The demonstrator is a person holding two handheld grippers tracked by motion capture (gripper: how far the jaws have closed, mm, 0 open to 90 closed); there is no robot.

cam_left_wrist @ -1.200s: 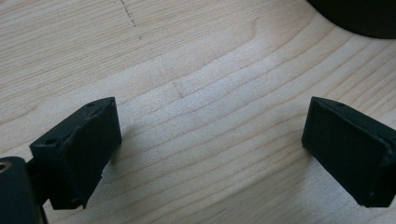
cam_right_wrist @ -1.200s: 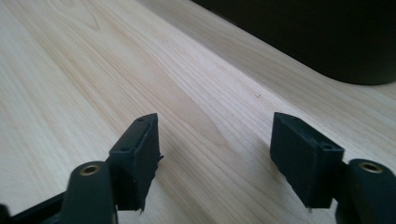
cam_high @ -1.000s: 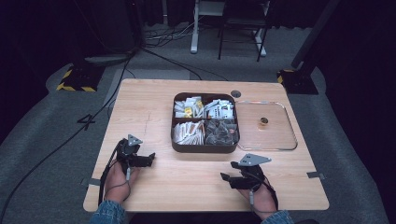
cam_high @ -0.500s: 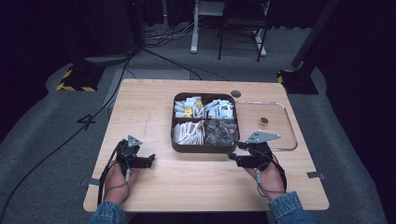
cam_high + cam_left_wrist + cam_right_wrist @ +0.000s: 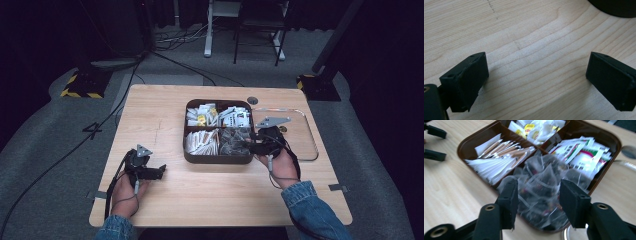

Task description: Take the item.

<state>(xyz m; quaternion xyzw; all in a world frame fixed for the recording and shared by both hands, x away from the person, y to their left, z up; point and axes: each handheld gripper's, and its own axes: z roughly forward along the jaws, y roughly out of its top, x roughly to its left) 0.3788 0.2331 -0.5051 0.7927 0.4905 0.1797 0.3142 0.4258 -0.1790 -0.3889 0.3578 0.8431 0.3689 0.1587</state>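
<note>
A brown four-compartment tray (image 5: 190, 131) sits mid-table. Its near-right compartment holds clear mesh tea bags (image 5: 541, 177), its near-left one white and brown stick sachets (image 5: 496, 155), and the far ones printed packets (image 5: 584, 152). My right gripper (image 5: 248, 146) is at the near-right compartment's edge; in the right gripper view it (image 5: 537, 187) is open, jaws on either side of the tea bag pile with nothing pinched. My left gripper (image 5: 161, 171) rests on the wood left of the tray; in its own view it (image 5: 536, 67) is wide open over bare table.
A clear rimmed tray (image 5: 306, 134) lies right of the brown tray with a small round brown thing (image 5: 283, 129) in it. A round grommet (image 5: 253, 100) sits behind the tray. Dark floor, cables and stands surround the table. The brown tray's rim (image 5: 614, 7) shows beyond my left gripper.
My right gripper has moved forward from the table's near edge to the tray's near-right compartment. The left gripper has stayed where it was.
</note>
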